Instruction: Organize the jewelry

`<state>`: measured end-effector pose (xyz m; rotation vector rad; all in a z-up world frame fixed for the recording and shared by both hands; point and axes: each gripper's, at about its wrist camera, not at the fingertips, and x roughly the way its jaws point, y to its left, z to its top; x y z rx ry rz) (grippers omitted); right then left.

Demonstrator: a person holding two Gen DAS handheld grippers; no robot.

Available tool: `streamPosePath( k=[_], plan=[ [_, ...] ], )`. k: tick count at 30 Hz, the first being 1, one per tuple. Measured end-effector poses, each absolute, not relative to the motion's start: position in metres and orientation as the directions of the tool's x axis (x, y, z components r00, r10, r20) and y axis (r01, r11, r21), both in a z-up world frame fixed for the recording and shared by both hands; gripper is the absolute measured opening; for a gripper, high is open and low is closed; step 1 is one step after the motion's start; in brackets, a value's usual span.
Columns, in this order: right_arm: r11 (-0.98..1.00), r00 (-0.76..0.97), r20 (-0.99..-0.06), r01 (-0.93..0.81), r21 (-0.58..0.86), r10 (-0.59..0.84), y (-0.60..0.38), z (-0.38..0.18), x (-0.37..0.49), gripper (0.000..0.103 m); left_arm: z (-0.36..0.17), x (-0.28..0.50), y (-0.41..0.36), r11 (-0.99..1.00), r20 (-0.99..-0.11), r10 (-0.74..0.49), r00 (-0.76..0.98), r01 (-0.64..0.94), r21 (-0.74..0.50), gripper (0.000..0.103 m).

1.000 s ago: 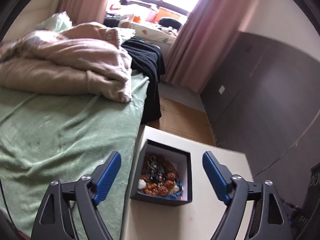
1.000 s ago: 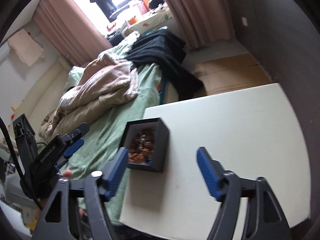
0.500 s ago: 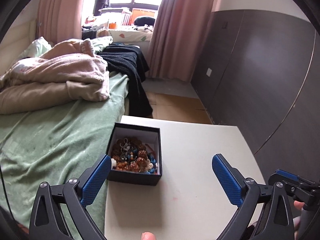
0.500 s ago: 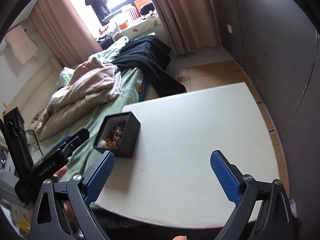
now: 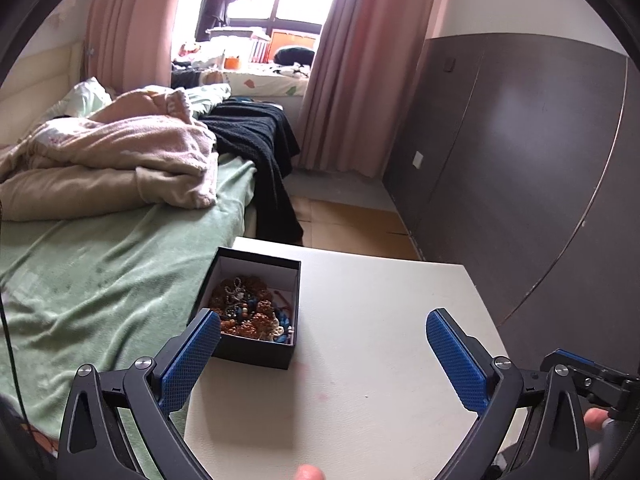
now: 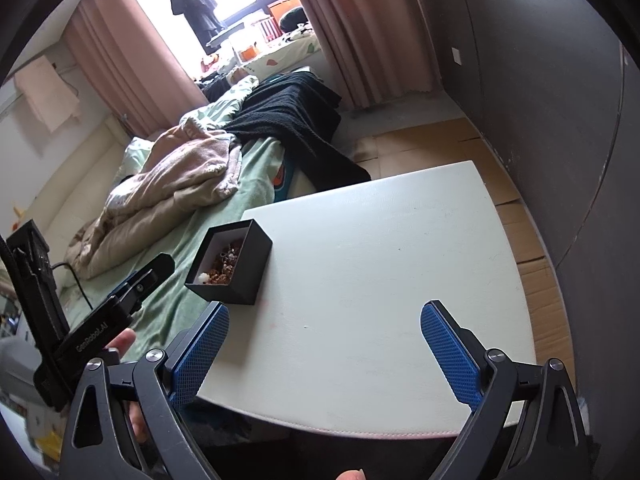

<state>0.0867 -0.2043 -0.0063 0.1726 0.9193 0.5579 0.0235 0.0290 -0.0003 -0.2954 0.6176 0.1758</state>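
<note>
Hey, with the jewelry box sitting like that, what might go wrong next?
1. The box sits at the table edge by the bed; a nudge from the left gripper could tip it off.
2. The jewelry looks tangled, so pulling one piece may drag out others.

Daylight from blown-out window point(image 5: 256, 4), soft shadows on table point(image 5: 360, 360), fisheye edges warped w/ dark vignette.

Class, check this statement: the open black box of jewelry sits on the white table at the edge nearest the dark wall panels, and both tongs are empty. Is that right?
One detail is wrong. The black box sits at the white table's edge nearest the bed, not the dark wall panels. The left wrist view shows this; the right wrist view agrees. The left tongs and right tongs are indeed empty.
</note>
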Motion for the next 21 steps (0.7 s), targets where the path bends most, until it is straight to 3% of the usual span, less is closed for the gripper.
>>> streamPosePath(
  k=[21],
  plan=[
    [0.853, 0.521, -0.684, -0.402, 0.332, 0.511, -0.206, 0.004, 0.072, 0.097, 0.004, 0.016, 0.018, 0.964, -0.585, 0.069, 0.808, -0.205, -0.169, 0.102]
  ],
)
